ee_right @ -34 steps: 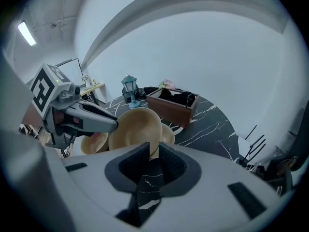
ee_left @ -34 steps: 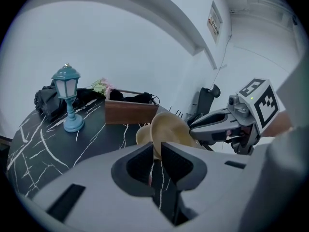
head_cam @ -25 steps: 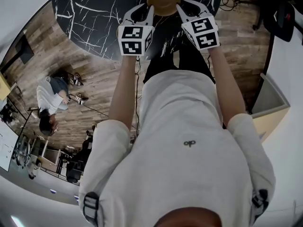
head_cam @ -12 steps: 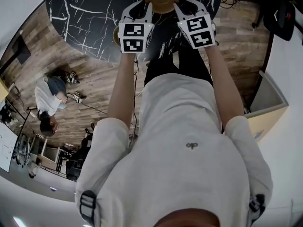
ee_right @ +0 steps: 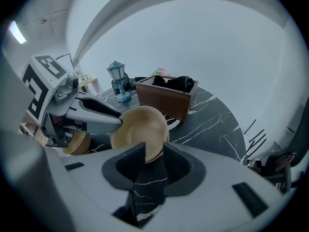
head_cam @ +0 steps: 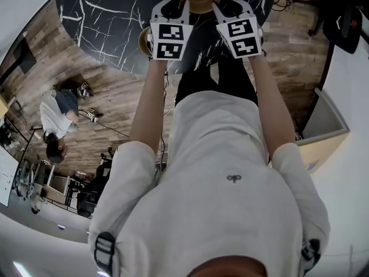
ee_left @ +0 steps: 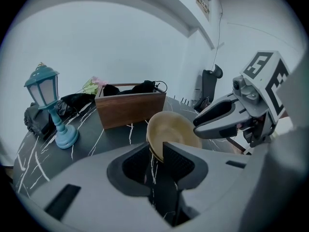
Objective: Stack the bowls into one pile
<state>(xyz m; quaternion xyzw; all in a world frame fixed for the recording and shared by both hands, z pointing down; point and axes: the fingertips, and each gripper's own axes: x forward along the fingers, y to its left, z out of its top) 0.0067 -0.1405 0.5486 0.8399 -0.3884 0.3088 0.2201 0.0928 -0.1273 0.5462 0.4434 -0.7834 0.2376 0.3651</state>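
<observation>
The person is holding a gripper in each hand over a black table (head_cam: 109, 22) that has white lines on it. A tan bowl (ee_right: 140, 129) is sitting on the table between the two grippers, right in front of the person. A second rim is peeking out from under it. It looks like it is resting on another bowl, but I cannot tell for sure.

The left gripper (ee_left: 157, 159) is reaching in from the left side. Its fingers are standing a little apart and have just been opening. The left rim of the bowl is sitting in the gap between them, and the fingers are not squeezing it.

The right gripper (ee_right: 153, 157) is reaching in from the right side. Its fingers are spread wider and have just been opening too. The right rim of the bowl is sitting loosely between them.

One other bowl (head_cam: 144, 40) is lying by itself on the table. It is just left of the left gripper, near the table's near edge.

On the far side of the table a blue lamp (ee_left: 48, 105) is standing on the left. A wooden box (ee_left: 129, 109) is sitting to the right of it, just beyond the bowl.
</observation>
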